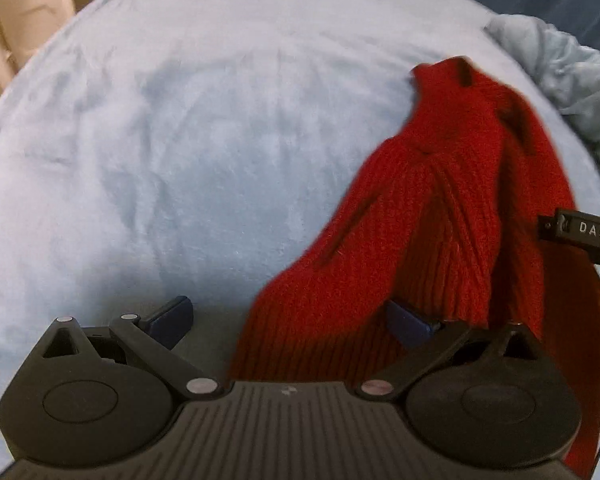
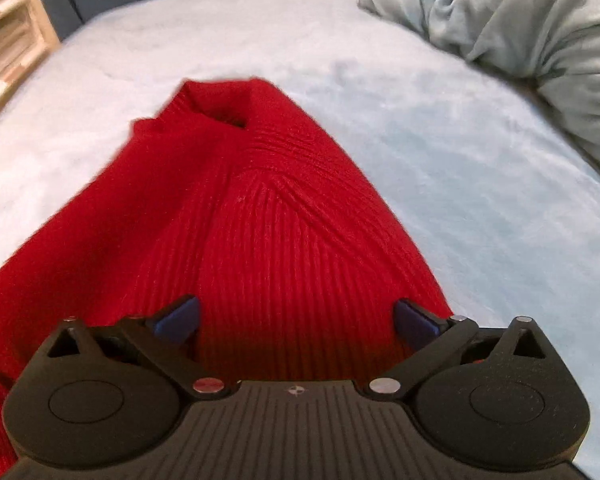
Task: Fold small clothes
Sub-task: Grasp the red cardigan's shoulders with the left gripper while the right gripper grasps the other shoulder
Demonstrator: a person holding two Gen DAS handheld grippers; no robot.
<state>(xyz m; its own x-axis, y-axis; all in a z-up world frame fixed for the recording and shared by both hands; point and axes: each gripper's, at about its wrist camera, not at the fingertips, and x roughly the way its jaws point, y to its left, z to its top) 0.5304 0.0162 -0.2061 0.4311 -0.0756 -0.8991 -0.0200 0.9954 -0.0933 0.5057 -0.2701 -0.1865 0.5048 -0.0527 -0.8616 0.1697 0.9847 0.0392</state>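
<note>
A: While poised over the red ribbed knit sweater on the pale blue fleece blanket, pinching anything?

B: Nothing; right gripper and left gripper spread wide, ready for the near hem.

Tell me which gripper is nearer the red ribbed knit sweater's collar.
Right. The right gripper sits open over the red ribbed knit sweater, in line with its collar. The left gripper, also open, is off to the sweater's left edge.

place: home bedroom | evidence: bed under pale blue sheet, bunched duvet
</note>
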